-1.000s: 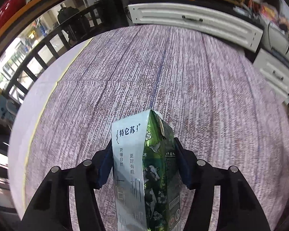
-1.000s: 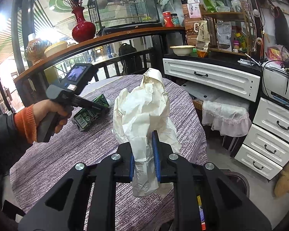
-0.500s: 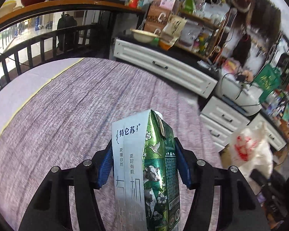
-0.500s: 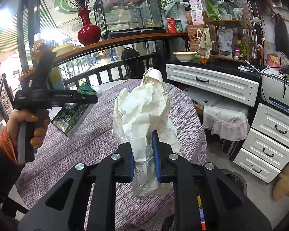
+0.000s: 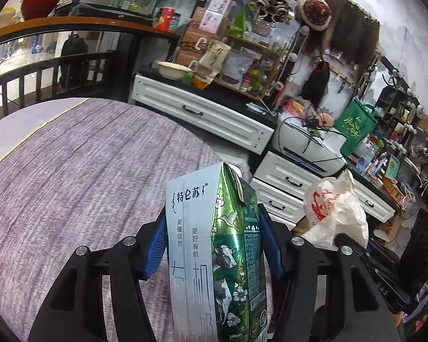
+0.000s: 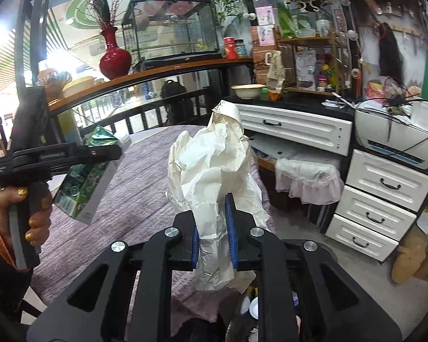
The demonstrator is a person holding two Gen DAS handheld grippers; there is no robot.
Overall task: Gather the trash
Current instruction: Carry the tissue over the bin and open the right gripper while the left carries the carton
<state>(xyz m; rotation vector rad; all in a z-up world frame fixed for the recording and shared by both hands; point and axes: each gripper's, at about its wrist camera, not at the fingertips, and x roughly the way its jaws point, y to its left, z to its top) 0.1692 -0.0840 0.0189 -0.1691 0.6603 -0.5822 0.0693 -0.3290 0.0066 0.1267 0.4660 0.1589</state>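
Left hand-held gripper (image 5: 212, 245): blue pads pinch a green-and-white milk carton (image 5: 214, 256), lower centre of frame, held above the purple-clothed counter (image 5: 71, 171). Right hand-held gripper (image 6: 214, 228): pads pinch crumpled white paper (image 6: 214, 171) at frame centre. White plastic bag (image 5: 333, 211) at right.

I see a round table under a purple-grey woven cloth (image 5: 79, 176), filling the left-wrist view from 7 to 11 o'clock. Its far strip at 10 o'clock is plain pale lilac (image 5: 22, 122). I see nothing lying directly on the cloth.
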